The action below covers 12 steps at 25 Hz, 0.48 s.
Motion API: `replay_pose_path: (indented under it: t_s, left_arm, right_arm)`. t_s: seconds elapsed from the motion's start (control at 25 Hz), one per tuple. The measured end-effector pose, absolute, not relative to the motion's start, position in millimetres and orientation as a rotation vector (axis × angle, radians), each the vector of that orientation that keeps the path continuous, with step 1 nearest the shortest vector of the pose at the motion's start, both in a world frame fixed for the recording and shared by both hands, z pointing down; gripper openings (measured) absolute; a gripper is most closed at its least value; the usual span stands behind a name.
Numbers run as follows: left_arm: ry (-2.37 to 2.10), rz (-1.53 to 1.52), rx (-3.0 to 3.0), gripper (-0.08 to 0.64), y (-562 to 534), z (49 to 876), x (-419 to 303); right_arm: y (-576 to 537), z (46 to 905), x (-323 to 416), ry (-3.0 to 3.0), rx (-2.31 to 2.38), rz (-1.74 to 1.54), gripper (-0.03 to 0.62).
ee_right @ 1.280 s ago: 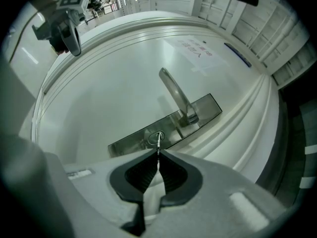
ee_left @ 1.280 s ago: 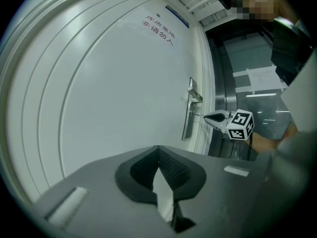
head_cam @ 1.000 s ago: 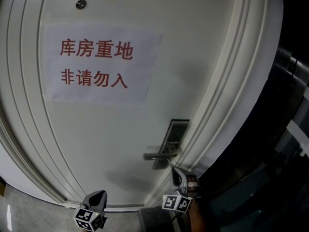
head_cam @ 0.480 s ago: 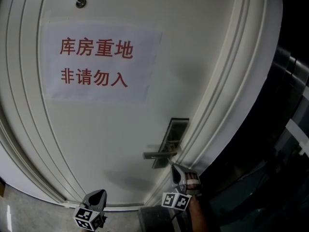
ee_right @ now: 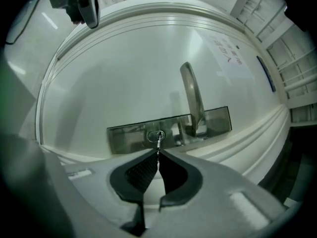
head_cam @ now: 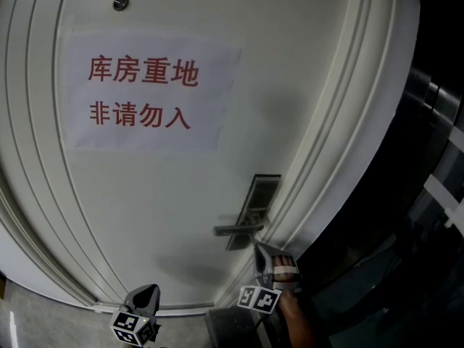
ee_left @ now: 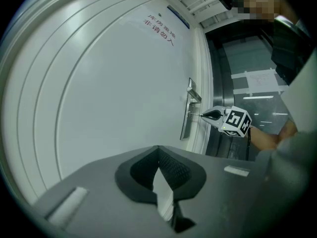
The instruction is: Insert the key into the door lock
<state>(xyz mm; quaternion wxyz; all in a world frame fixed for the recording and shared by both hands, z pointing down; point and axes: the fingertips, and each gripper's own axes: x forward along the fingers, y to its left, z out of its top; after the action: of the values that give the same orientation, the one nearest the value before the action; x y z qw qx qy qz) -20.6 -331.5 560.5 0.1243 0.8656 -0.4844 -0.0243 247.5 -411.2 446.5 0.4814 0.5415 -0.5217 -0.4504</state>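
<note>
the right gripper (ee_right: 158, 151) is clamped tight on a small silver metal key (ee_right: 158, 143), its dark ribbed pads pinching the bow so that only the thin blade sticks out ahead. this grip lets the gripper steer the blade like an extension of itself. the blade's tip sits at the slot of the round silver keyhole (ee_right: 157, 135) in the long brushed-metal lock plate (ee_right: 128, 137) on the white panelled door (ee_right: 124, 73). it looks entered, though how deep cannot be told. the curved silver lever handle (ee_right: 192, 98) rises upright in the right gripper view, so the gripper seems rolled onto its side, probably to line the blade's flat with the slot. the gripper points level at the plate, square to the door, which suits a straight push. the left gripper (ee_left: 158, 151) hangs low and well apart from the lock, jaws closed together on nothing, likely kept clear because this step needs only one tool.
</note>
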Motion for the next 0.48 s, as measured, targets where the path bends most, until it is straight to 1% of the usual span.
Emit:
replay_pose_path:
  t_s: [0.48]
  left_arm:
    - [-1.38, -0.086, 2.529, 0.003, -333, 563, -31]
  right_arm:
    - [-408, 447, 239, -1.171, 1.311, -1.062, 0.011]
